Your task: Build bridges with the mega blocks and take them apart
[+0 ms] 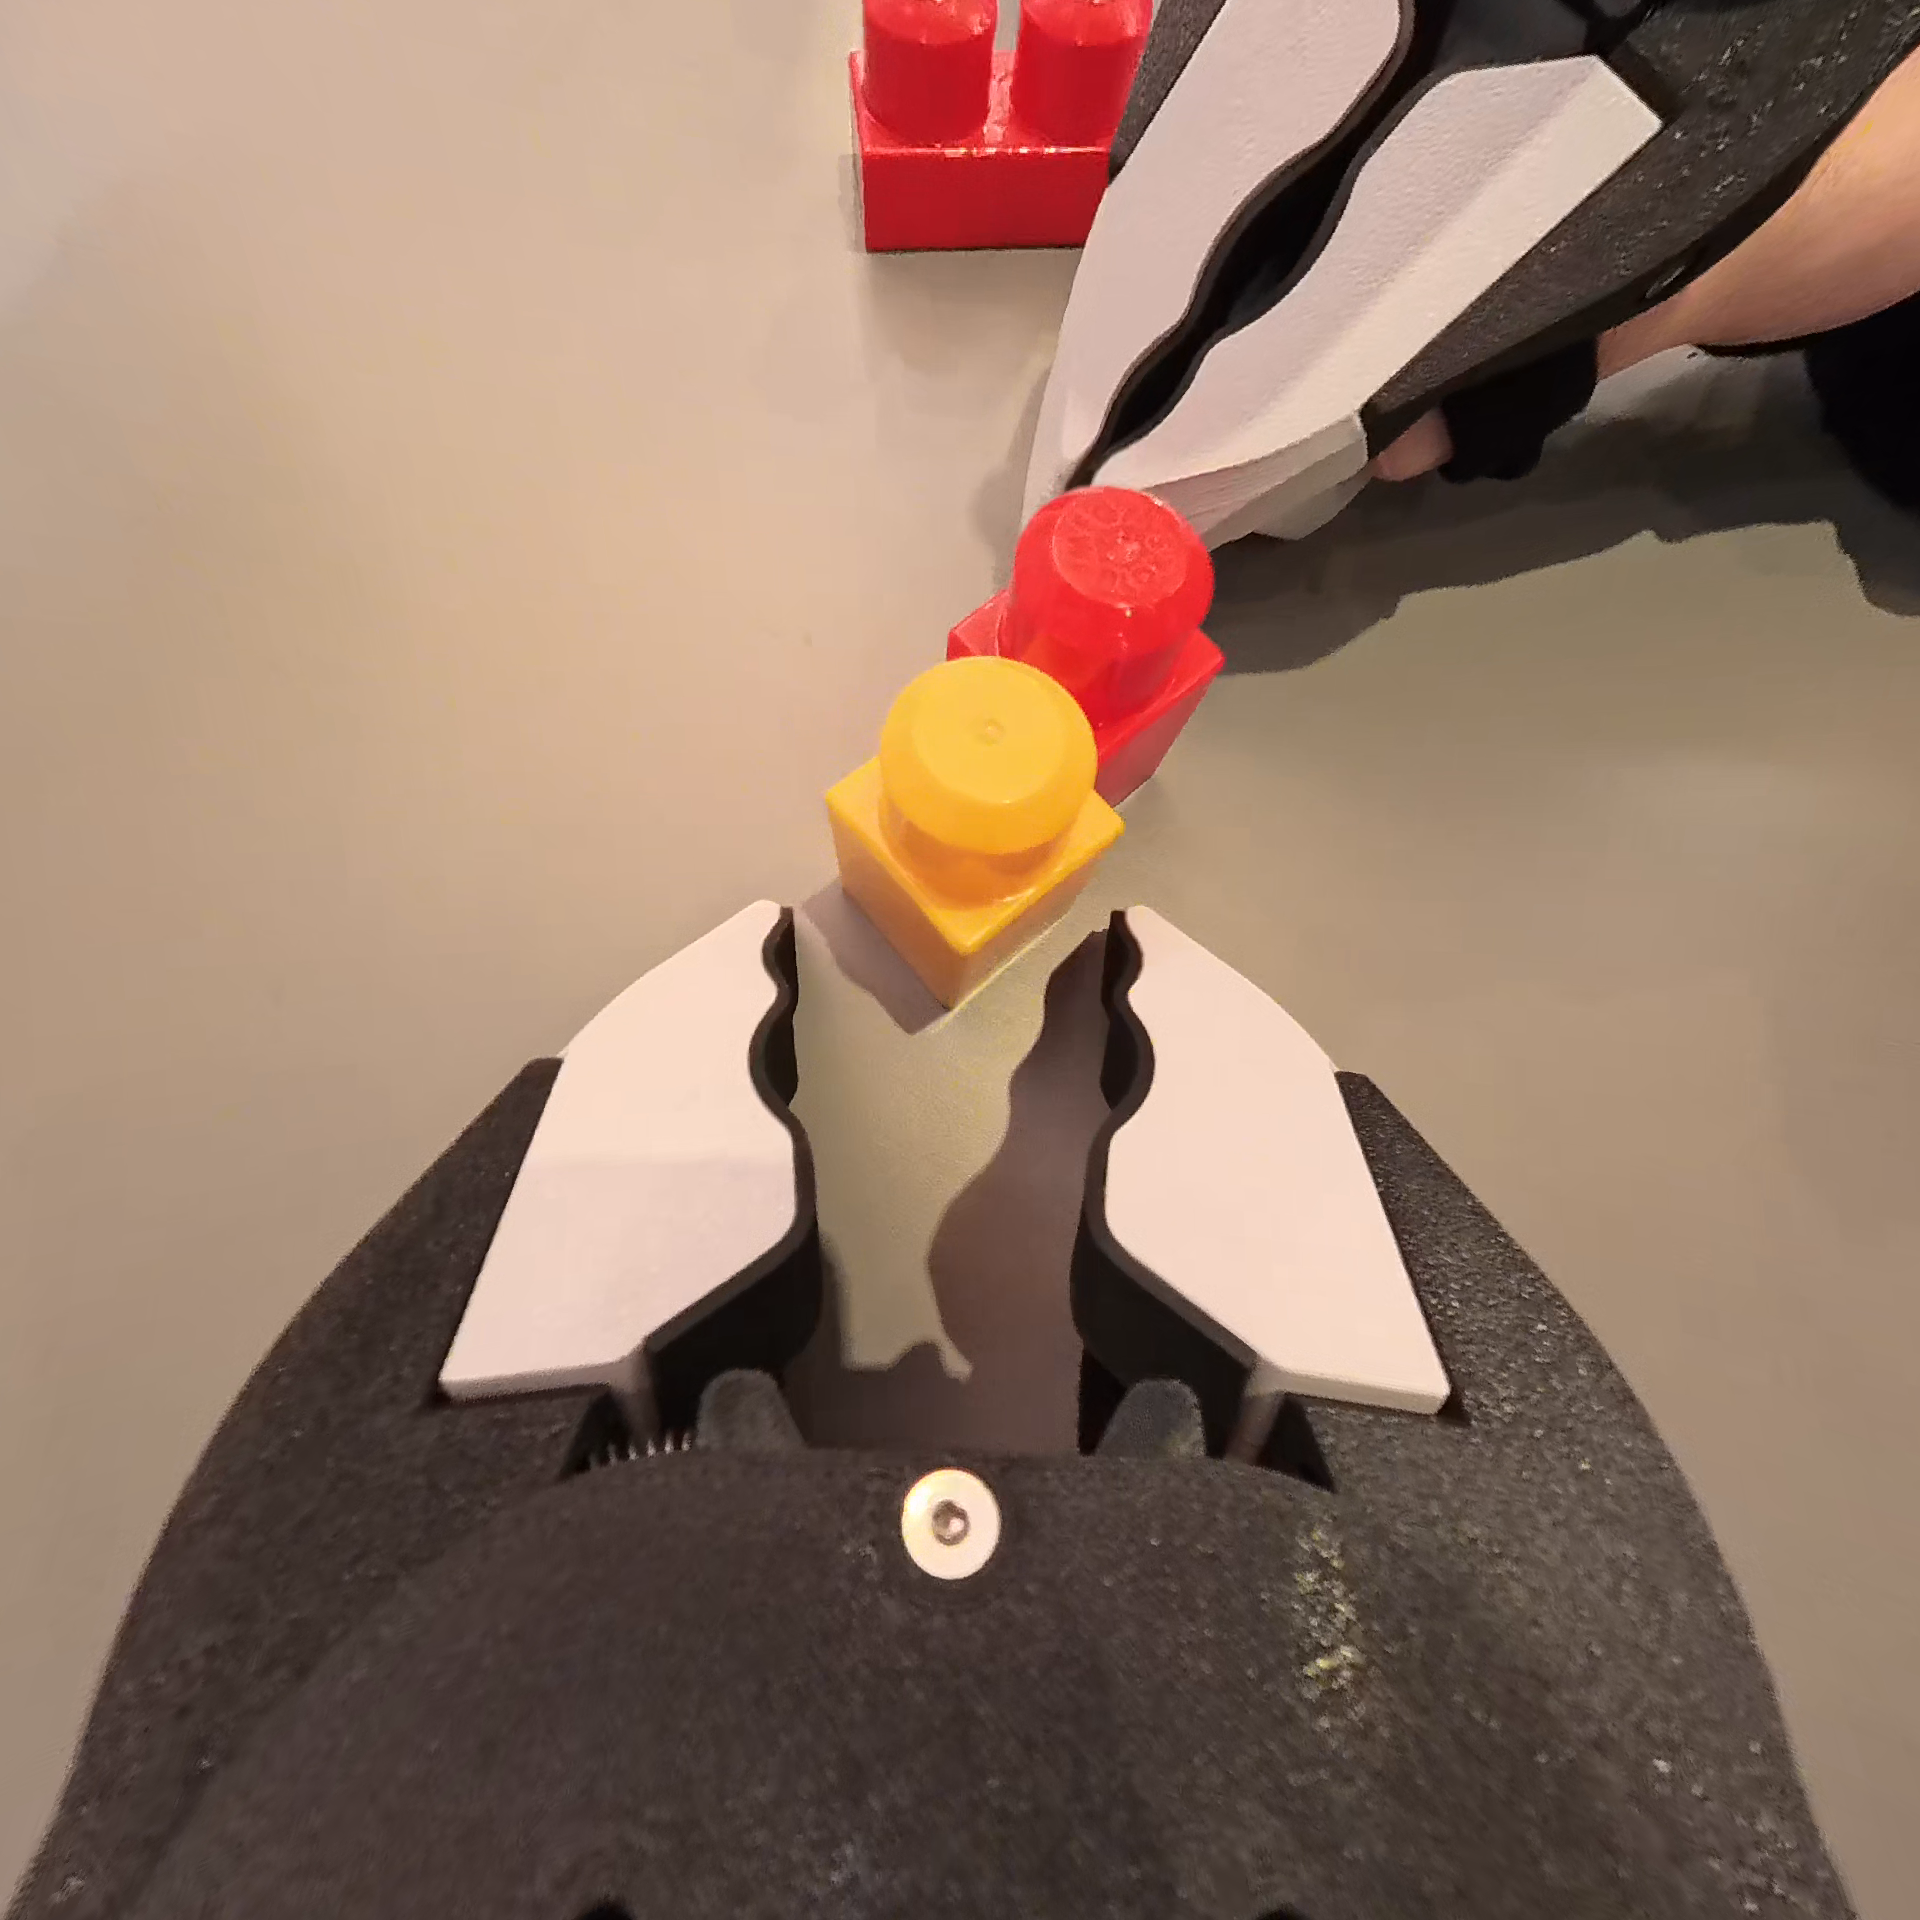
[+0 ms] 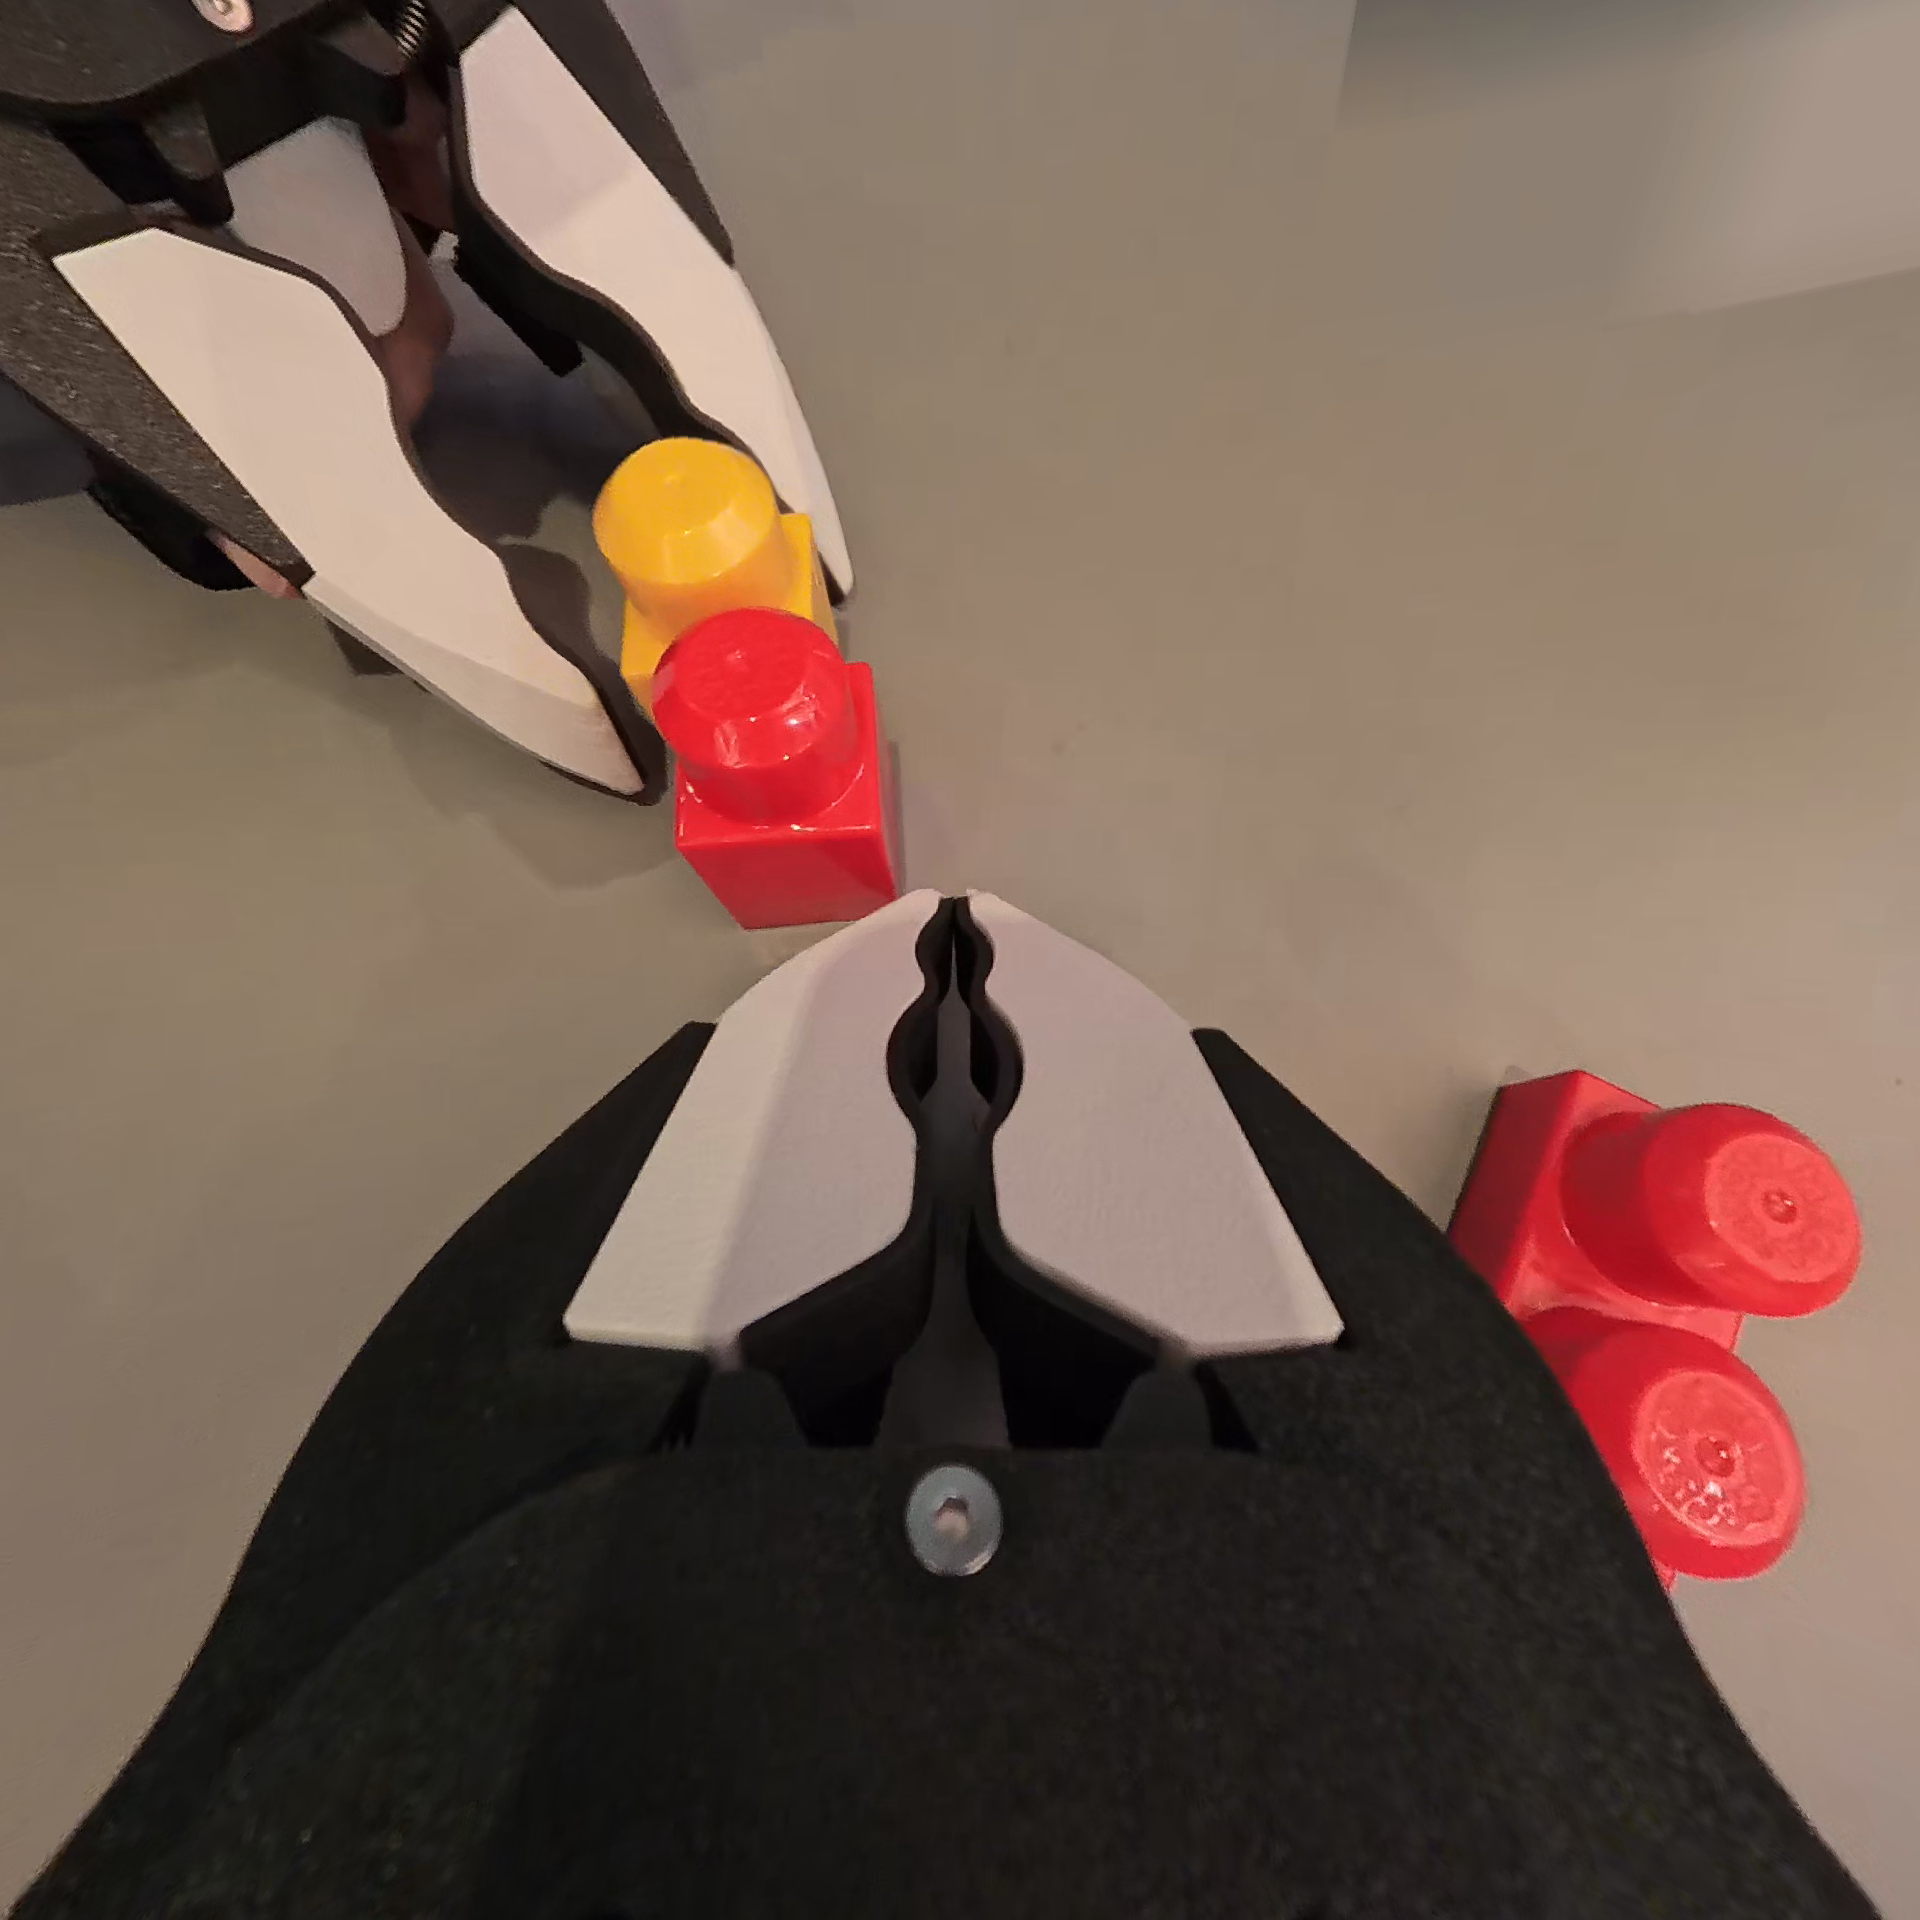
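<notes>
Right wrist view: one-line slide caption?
Shut right claw nudges small red block beside yellow block; open left claw opposite.

We see a yellow single-stud block [image 1: 971, 831] upright on the tabletop [image 1: 416, 623], a red single-stud block [image 1: 1101, 634] touching it at its 1 o'clock, and a red two-stud block [image 1: 977, 125] standing well apart at 12 o'clock.

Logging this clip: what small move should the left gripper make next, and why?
Probably ease the left gripper forward and close on the yellow block. It is open with the block just ahead of its fingertips, beside the small red block. The right gripper is shut and empty; the two-stud red block lies apart.
</notes>
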